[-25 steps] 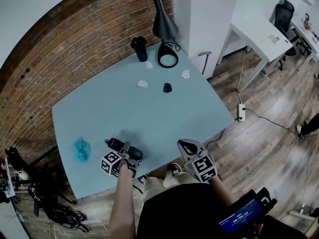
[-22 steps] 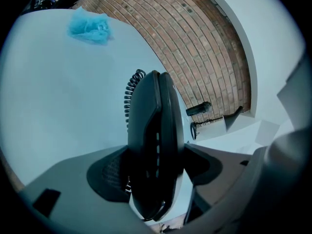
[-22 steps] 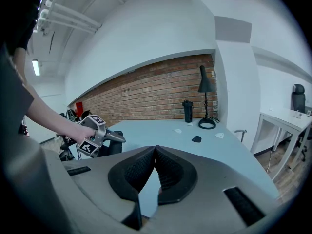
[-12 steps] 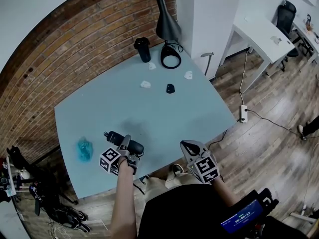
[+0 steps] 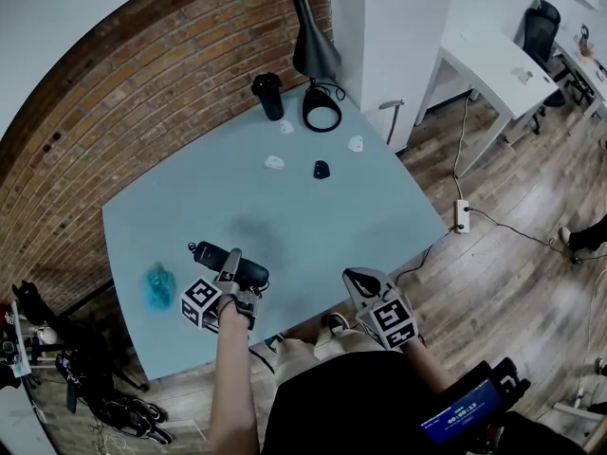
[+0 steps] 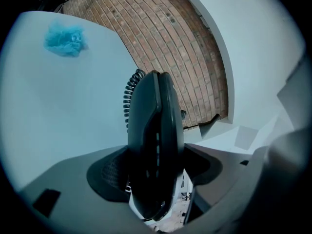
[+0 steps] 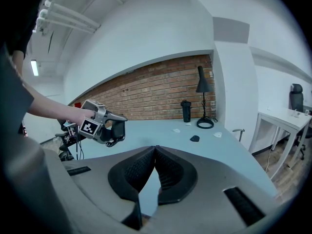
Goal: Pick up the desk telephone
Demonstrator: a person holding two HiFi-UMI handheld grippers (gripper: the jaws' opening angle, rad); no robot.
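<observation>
Over the near left part of the pale blue table (image 5: 313, 197): black desk telephone (image 5: 213, 253), smooth dark plastic, long and narrow, with a seam down its length and a coiled cord (image 6: 130, 95) on one flank. Hangs clear of the tabletop, as seen from the right gripper view; shown edge-on in the left gripper view. Left gripper (image 5: 234, 275) spread wide and clamped on the telephone's two sides, ribbed pads (image 6: 109, 172) pressed against its body, marker cube towards the person. Teal tuft (image 5: 157, 285) on the table to the left of it, not touching. Right gripper (image 7: 155, 155) at the near table edge, well apart from the telephone, jaws pressed together, nothing between them
</observation>
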